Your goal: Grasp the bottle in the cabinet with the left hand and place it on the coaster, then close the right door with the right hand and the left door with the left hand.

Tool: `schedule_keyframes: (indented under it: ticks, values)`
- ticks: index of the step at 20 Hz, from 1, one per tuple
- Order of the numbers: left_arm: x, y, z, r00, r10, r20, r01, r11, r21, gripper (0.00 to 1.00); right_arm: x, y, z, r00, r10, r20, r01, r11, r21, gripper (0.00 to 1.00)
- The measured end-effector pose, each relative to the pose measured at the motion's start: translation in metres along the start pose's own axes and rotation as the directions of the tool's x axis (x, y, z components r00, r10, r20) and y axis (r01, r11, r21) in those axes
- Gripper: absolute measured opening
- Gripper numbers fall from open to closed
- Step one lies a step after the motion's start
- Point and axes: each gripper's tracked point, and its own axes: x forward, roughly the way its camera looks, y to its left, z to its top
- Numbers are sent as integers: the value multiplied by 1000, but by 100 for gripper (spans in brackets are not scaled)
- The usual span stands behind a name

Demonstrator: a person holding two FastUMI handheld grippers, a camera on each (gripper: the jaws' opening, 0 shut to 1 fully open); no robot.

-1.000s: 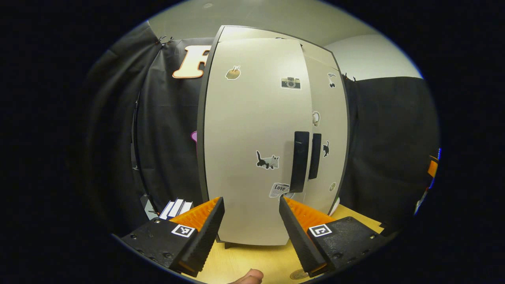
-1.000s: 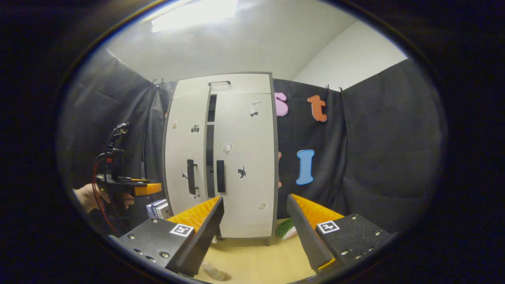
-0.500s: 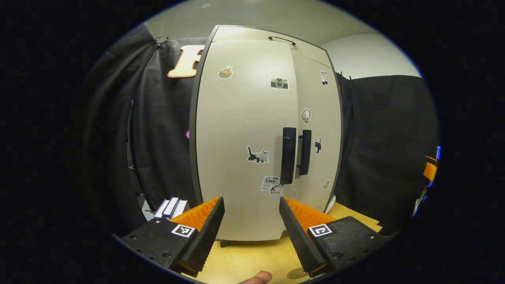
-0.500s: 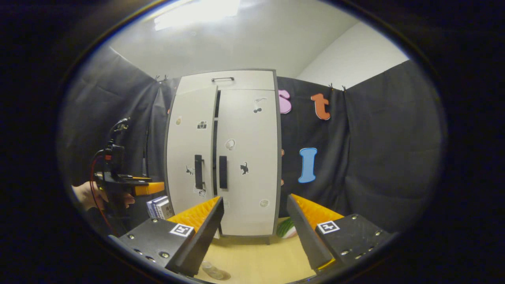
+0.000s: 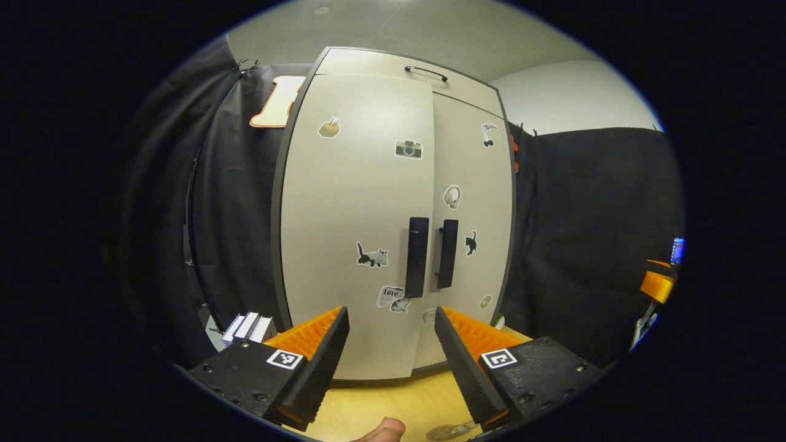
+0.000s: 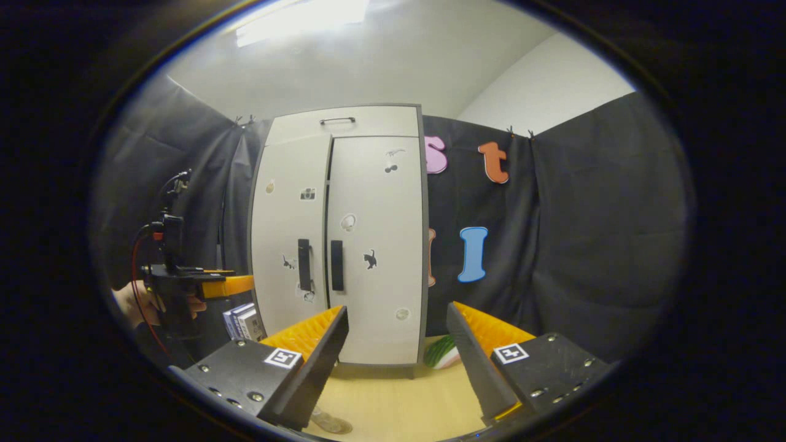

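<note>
The cabinet (image 6: 338, 239) stands at the far end of the table (image 6: 393, 405), its right door (image 6: 376, 245) shut and its left door (image 5: 353, 221) looking flush or nearly so. Judged from this, a light push on the panel beside the handle (image 5: 417, 256) would confirm closure. The left gripper (image 5: 392, 344) and right gripper (image 6: 396, 347) are both spread apart, holding nothing. The bottle (image 6: 324, 421) stands near, at the lower left of the right gripper view; a coaster under it cannot be made out.

My left gripper (image 5: 392, 362) has two wedge fingers, ribbed orange inside and black outside, on black blocks with small screws and a square black-and-white marker each. My right gripper (image 6: 396, 362) is built the same. From the right gripper's camera, the left one's black body shows an orange finger, a red cable and an upright black mount.
</note>
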Motion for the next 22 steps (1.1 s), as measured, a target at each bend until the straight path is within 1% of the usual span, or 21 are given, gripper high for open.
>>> schedule_keyframes:
  ticks: [1,6,7,9,10,11,12,13,15,19,20,22]
  values:
    - [1,0,3,1000,4,7,-4,1000,-1,90,2,-3,1,1000,-4,8,4,1000,2,94]
    - [0,-7,-4,1000,-23,-10,23,999,41,90,9,-11,4,999,-31,26,31,999,9,94]
    - [-1,-9,-4,1000,-30,-3,30,999,41,90,10,-10,6,999,-30,35,30,1000,6,98]
    - [-4,-13,-6,999,-38,5,38,999,31,90,12,-10,5,999,-30,42,31,1000,-5,98]
    - [-4,-14,-7,999,-37,7,37,999,27,90,13,-9,4,999,-29,38,29,1000,-5,94]
    - [-5,-16,-8,999,-34,3,34,999,24,90,13,-6,1,999,-22,33,22,1000,-3,98]
    - [-6,-19,-11,999,-34,0,34,999,17,90,13,-5,0,999,-17,27,17,1000,-4,94]
    - [-5,-23,-14,999,-34,-5,34,999,8,90,13,-6,0,999,-15,31,15,1000,-9,98]
    - [-6,-29,-19,999,-29,-25,29,1000,5,90,13,-6,5,998,4,58,-2,1000,-24,98]
    - [-5,-42,-20,1000,11,-26,-10,1000,25,90,20,-7,7,993,84,81,-80,995,-52,98]
    - [-5,-46,-21,999,29,-32,-28,999,32,90,24,-12,8,993,85,80,-81,995,-52,98]
    - [0,-57,-16,999,44,-16,-44,999,28,90,32,-23,7,993,88,77,-85,995,-43,98]
